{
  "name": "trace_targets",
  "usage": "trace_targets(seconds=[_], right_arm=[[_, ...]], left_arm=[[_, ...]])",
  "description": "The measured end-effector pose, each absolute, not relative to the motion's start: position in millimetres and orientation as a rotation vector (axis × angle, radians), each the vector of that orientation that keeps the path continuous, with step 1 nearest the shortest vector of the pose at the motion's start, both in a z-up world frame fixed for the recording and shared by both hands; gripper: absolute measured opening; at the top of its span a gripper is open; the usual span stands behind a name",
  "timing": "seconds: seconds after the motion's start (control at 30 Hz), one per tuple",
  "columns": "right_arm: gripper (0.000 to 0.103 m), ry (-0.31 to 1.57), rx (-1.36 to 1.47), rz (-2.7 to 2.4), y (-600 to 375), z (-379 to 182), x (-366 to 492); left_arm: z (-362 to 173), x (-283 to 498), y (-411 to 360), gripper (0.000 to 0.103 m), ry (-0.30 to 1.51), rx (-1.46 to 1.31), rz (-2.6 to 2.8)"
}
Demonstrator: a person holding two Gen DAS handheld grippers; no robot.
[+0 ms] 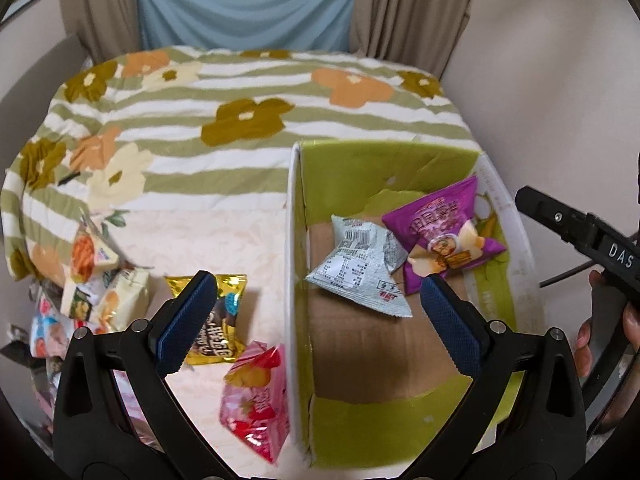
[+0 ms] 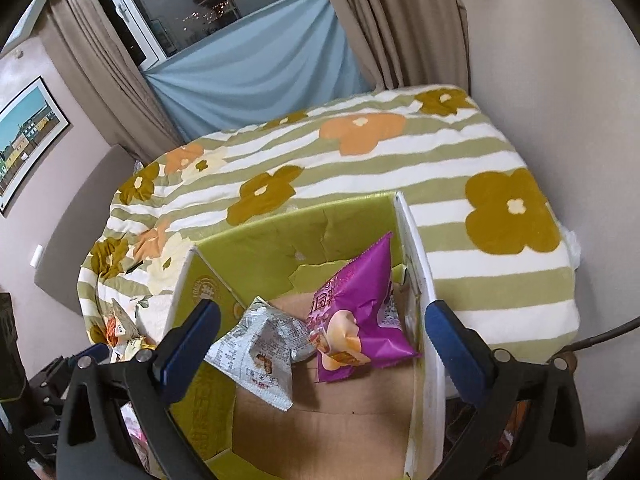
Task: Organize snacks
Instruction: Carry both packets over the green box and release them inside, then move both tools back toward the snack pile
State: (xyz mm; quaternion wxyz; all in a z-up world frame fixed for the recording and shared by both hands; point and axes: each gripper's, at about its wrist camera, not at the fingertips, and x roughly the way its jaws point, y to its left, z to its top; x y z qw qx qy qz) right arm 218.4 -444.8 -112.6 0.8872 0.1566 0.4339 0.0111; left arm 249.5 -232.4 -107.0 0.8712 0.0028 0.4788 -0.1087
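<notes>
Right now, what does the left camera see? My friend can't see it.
The open left gripper hovers over a green box holding a silver packet and a purple packet. More snacks lie left of the box, including a gold packet.

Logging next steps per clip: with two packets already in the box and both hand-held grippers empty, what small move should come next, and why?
Probably lower the left hand-held gripper onto the gold packet outside the green box. Its jaws are open, and the packet lies by its left finger. The silver packet and purple packet are already inside.
</notes>
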Motion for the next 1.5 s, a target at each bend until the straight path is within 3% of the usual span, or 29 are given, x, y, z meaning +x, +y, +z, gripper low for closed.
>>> trace_targets(seconds=[0.33, 0.7, 1.03, 1.5], right_arm=[[0.102, 0.809, 0.271, 0.016, -383, -61, 147], [0.102, 0.757, 0.262, 0.040, -268, -46, 61], [0.102, 0.836, 0.281, 0.096, -179, -83, 24], [0.102, 1.051, 0.327, 0.254, -97, -198, 31]], left_arm=[[-57, 184, -158, 0.101, 0.906, 0.045, -0.283], [-55, 103, -18, 0.101, 0.896, -0.001, -0.234], [-91, 62, 92, 0.101, 0.944, -0.059, -0.160], [-201, 89, 145, 0.101, 1.069, -0.131, -0.141]])
